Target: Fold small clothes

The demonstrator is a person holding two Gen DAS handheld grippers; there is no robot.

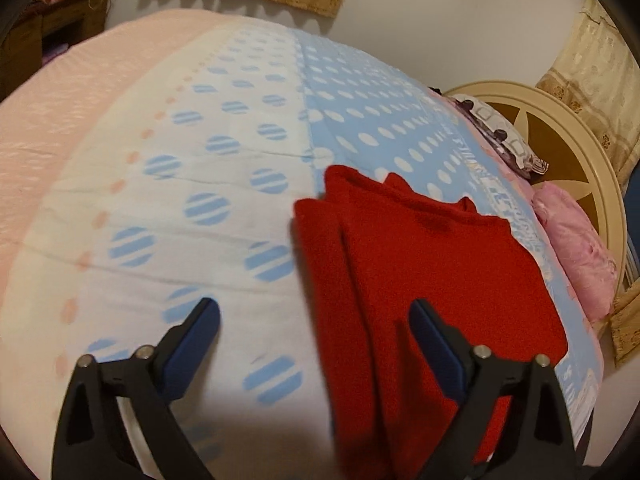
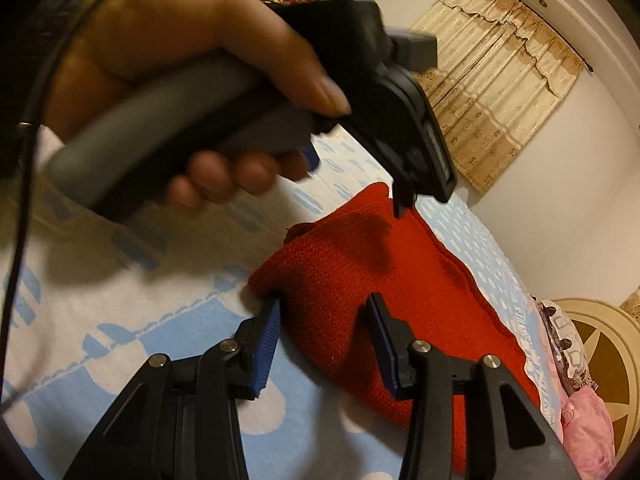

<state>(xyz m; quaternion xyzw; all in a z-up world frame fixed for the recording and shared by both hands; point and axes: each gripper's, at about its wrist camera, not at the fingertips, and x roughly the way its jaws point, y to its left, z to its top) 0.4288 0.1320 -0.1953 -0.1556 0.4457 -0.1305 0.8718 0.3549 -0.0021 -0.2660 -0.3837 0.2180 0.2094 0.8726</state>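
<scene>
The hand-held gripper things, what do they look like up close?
Each hand-held gripper has black plastic arms with triangle cut-outs, silver round pins at the joints, and flat blue pads on the fingers. The left hand-held gripper has a fat grey handle, a black body, and a thin black cable trailing away from it.

Left gripper (image 1: 314, 316) fingers spread wide, right gripper (image 2: 325, 306) half-open
</scene>
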